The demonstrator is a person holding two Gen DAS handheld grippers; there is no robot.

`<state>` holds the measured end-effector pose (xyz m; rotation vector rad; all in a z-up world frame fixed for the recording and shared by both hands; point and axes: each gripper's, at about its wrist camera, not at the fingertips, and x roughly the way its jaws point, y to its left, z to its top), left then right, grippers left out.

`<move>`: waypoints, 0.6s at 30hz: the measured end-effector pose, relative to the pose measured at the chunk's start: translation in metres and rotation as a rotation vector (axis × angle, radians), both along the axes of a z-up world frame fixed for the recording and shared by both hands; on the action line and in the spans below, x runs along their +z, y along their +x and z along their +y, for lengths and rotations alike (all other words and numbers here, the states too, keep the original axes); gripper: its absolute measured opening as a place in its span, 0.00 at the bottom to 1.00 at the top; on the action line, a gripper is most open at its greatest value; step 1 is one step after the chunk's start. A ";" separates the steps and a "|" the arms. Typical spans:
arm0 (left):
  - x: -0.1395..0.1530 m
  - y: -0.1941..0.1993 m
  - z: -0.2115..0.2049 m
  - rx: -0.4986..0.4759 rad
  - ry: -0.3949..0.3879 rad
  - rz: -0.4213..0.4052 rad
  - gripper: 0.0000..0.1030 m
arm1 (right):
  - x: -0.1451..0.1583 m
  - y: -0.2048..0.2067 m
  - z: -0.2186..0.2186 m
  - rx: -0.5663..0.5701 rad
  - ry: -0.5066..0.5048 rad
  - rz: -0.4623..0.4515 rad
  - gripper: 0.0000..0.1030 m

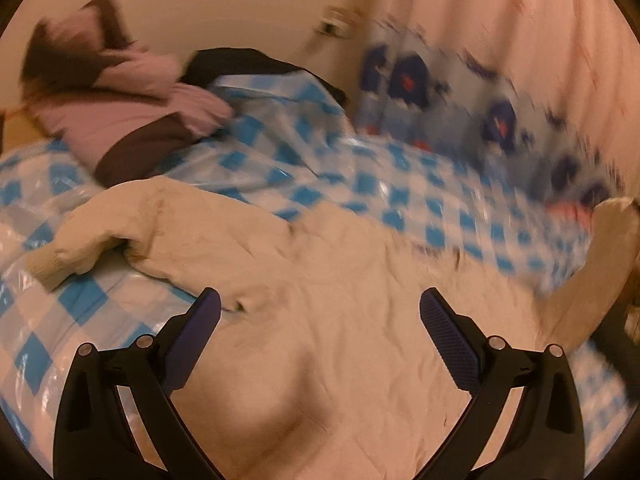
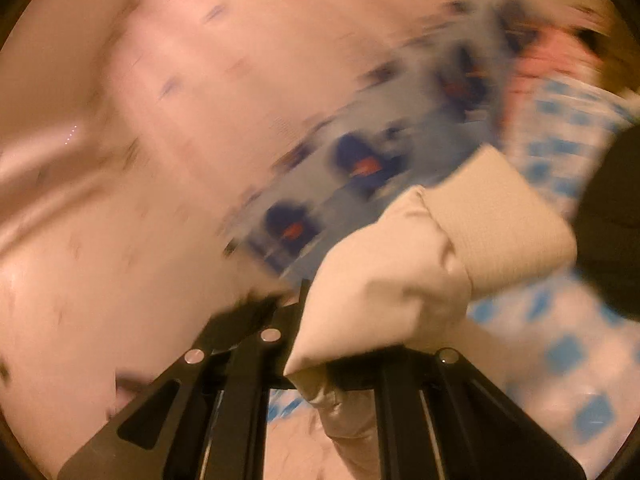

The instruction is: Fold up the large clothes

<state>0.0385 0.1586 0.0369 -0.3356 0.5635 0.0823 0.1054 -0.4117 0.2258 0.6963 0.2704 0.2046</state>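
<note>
Cream sweatshirt on bed: soft, limp, bulky. Right gripper fingers clamped on sleeve cuff; left gripper fingers wide, empty.

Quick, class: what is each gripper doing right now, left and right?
Left gripper: open, holding nothing, above the cream garment.
Right gripper: shut on the garment's sleeve.

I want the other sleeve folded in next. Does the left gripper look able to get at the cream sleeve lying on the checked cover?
Probably yes. The left gripper is open and holds nothing, and the cream sleeve lies uncovered on the checked cover, ahead to its left with nothing between them.
</note>
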 end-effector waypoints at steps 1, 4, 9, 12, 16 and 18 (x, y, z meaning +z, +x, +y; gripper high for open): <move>0.002 -0.001 0.009 0.023 -0.025 -0.011 0.93 | 0.005 0.012 0.033 0.061 -0.035 -0.005 0.10; 0.006 -0.003 0.033 0.089 -0.049 -0.028 0.93 | -0.004 0.046 0.145 0.265 -0.133 0.007 0.10; 0.013 0.002 0.040 0.138 0.075 -0.007 0.93 | -0.105 0.084 0.300 0.562 -0.223 0.184 0.22; 0.009 0.007 0.042 0.120 0.065 0.017 0.93 | -0.194 0.109 0.356 0.697 -0.249 0.453 0.66; 0.008 0.007 0.041 0.102 0.071 0.033 0.93 | -0.211 0.085 0.358 0.729 -0.226 0.463 0.66; 0.007 0.007 0.040 0.097 0.073 0.034 0.93 | -0.187 0.068 0.335 0.704 -0.188 0.375 0.69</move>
